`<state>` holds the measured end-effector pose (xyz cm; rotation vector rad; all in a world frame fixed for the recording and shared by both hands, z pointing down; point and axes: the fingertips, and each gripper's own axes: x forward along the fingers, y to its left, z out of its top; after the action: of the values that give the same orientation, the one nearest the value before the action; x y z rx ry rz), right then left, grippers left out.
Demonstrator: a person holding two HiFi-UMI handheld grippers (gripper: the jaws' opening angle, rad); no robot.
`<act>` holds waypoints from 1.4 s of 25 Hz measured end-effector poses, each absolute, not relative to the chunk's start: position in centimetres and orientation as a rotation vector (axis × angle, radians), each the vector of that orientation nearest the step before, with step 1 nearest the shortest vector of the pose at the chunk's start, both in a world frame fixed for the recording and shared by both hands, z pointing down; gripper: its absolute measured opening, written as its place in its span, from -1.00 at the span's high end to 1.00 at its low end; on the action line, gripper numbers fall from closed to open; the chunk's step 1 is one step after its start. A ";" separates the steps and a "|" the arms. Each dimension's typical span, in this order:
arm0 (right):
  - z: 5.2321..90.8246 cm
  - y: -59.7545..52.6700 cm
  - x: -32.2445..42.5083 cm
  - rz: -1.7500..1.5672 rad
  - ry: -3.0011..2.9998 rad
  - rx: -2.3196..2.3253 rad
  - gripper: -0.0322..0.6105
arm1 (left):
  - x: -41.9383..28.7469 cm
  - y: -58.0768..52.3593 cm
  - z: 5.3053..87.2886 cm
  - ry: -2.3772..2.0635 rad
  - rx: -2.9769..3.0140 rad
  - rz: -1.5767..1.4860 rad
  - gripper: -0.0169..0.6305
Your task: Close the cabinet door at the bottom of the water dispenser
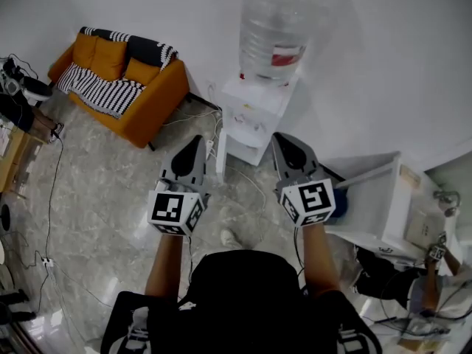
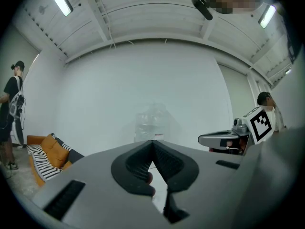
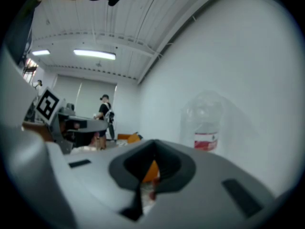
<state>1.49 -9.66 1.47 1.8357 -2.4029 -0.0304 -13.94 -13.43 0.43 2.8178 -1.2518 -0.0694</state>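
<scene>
The white water dispenser (image 1: 253, 116) stands against the wall with a clear bottle (image 1: 273, 39) on top. At its lower left a narrow white panel (image 1: 220, 155) juts toward me; it looks like the cabinet door standing ajar. My left gripper (image 1: 198, 140) is held level just left of that panel, shut and holding nothing. My right gripper (image 1: 281, 139) is in front of the dispenser's right side, its jaws together and empty. The bottle (image 2: 150, 125) shows hazily past the left gripper (image 2: 153, 142). The bottle (image 3: 208, 123) also shows beside the right gripper (image 3: 153, 142). The dispenser's lower part is hidden in both gripper views.
An orange sofa (image 1: 122, 80) with a striped blanket stands left of the dispenser. A white table (image 1: 383, 205) is at the right. Cables (image 1: 51, 198) run over the tiled floor. A person (image 2: 12, 109) stands far left by the wall.
</scene>
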 end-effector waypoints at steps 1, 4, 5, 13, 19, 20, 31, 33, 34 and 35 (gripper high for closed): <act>1.7 -9.9 1.4 -0.029 -2.398 1.833 0.79 | -13.8 -13.7 0.6 -1.244 2.826 -0.062 0.92; 2.2 -10.6 1.4 -0.038 -2.386 1.817 0.79 | -13.4 -14.7 0.8 -1.228 2.847 -0.032 0.92; 2.4 -10.8 1.5 -0.038 -2.385 1.812 0.79 | -13.2 -15.0 0.9 -1.227 2.849 -0.024 0.92; 4.2 -12.8 3.7 0.001 -2.389 1.802 0.79 | -11.2 -16.5 2.7 -1.234 2.831 0.014 0.92; 5.3 -14.0 5.5 0.017 -2.404 1.788 0.79 | -9.2 -17.9 4.8 -1.244 2.798 0.042 0.92; 5.6 -14.3 5.9 0.025 -2.406 1.782 0.79 | -8.8 -18.0 5.2 -1.249 2.794 0.051 0.92; 9.8 -16.2 7.7 0.042 -2.436 1.652 0.79 | -6.5 -19.2 10.4 -1.312 2.741 0.159 0.92; 10.7 -16.6 7.9 0.052 -2.451 1.641 0.79 | -6.3 -19.3 11.0 -1.322 2.745 0.171 0.92; 11.1 -16.7 8.0 0.060 -2.456 1.637 0.79 | -6.2 -19.4 11.2 -1.331 2.747 0.172 0.92; 11.6 -16.8 8.1 0.068 -2.460 1.636 0.79 | -6.1 -19.5 11.5 -1.340 2.748 0.173 0.92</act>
<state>8.07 -16.77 11.60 1.6359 -2.4598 0.0683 -6.15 -19.48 11.45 2.7476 -1.3397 0.1730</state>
